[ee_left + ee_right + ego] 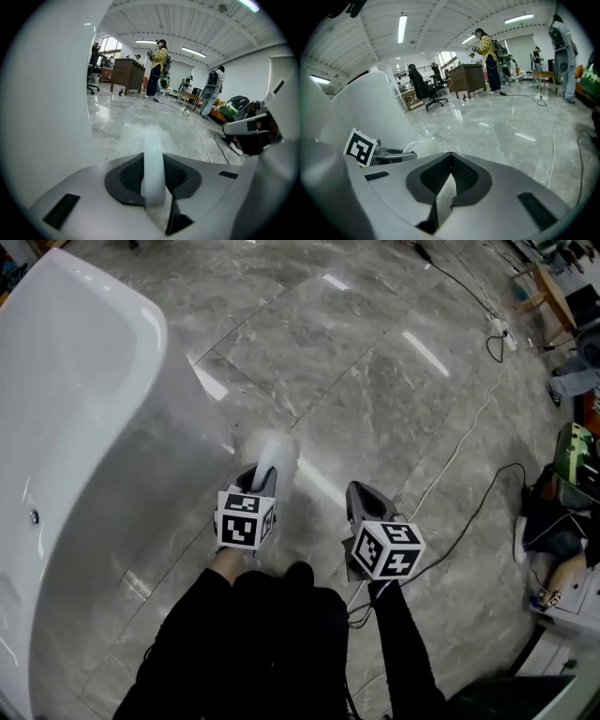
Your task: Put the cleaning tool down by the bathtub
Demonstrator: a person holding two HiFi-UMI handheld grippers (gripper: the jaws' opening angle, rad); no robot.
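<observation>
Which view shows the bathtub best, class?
The head view: the bathtub shows rim, basin and outer wall. The left gripper view gives only its blank white wall; the right gripper view, just its curved end.

Grey marble floor (pixel 375 381) spreads before me, cables (pixel 448 463) trailing across it, with a desk (pixel 468 78), office chair (pixel 423 86) and people (pixel 487 56) beyond.

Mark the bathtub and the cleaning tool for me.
bathtub (pixel 183 460), head view, on its outer wall.
cleaning tool (pixel 153 164), left gripper view, on its white handle.
</observation>
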